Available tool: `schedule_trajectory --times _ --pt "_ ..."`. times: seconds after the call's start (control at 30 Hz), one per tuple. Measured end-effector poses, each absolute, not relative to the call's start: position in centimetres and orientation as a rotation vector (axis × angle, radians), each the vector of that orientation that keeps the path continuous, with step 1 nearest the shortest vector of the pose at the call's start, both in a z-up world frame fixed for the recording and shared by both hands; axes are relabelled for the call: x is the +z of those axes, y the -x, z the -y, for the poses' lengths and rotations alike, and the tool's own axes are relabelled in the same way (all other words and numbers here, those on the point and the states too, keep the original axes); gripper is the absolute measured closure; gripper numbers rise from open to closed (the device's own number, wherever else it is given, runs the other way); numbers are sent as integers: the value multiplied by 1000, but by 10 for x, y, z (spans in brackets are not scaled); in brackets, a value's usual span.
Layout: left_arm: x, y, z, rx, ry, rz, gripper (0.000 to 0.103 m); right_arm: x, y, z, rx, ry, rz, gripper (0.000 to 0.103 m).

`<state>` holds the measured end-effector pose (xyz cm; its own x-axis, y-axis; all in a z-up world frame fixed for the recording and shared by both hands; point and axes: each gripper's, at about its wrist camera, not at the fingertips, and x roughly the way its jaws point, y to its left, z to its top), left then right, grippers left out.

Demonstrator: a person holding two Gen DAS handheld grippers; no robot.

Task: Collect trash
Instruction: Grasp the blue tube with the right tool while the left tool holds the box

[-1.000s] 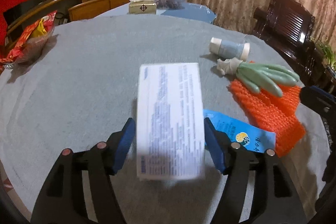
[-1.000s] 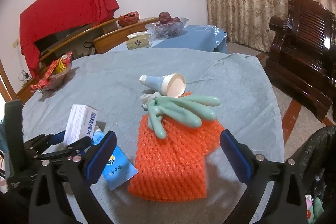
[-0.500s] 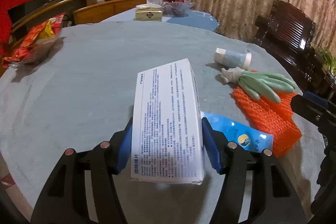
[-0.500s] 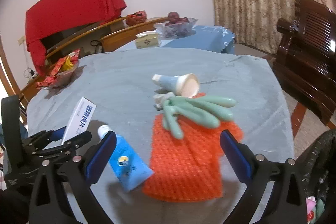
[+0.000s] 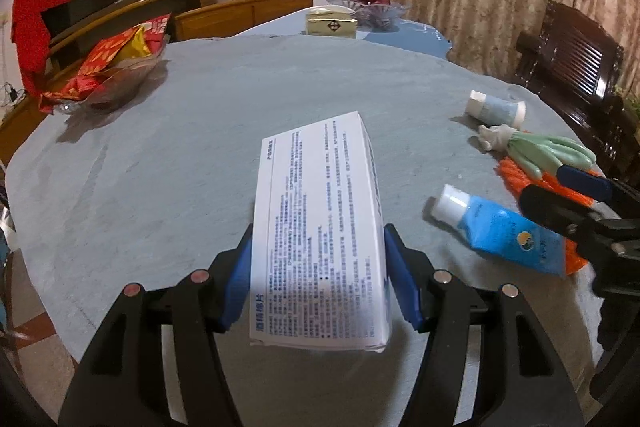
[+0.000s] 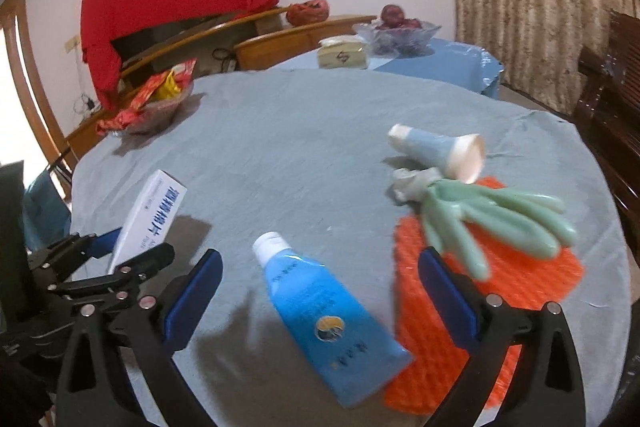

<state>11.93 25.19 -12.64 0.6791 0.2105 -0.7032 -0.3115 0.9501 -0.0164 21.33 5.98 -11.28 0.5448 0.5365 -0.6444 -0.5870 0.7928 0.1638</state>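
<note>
Two tongs at work: box (image 5: pixel 320 227) gripped by left tongs (image 5: pixel 320 287), possibly shallowly, so slippage is risked; right tongs (image 6: pixel 320 303) held open over tube (image 6: pixel 324 315).

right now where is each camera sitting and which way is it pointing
Left wrist: on the left gripper, looking forward and down over the grey table; its jaws clamp the white box; the right gripper's finger shows at the right edge.
Right wrist: on the right gripper, jaws open above the blue tube; the left gripper shows at lower left.
Shared: box, tube, green glove, orange mesh, paper cup.
</note>
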Motion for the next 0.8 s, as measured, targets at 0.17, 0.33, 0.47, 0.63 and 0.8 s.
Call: schedule_trajectory --times 0.17,0.33,0.47,0.63,0.8 --pt "-127 -117 -260 306 141 -766 44 -126 -220 -78 686 125 -780 12" --pt "-130 -118 -264 308 146 -767 44 -139 -224 -91 685 192 -820 17" --pt "-131 -120 -263 308 151 -767 44 -150 -230 -97 679 224 -855 26" --pt "-132 -122 -263 308 155 -768 44 -150 -240 -93 640 193 -857 30" --pt "-134 -125 -261 305 156 -769 44 -148 -249 -93 639 172 -866 30"
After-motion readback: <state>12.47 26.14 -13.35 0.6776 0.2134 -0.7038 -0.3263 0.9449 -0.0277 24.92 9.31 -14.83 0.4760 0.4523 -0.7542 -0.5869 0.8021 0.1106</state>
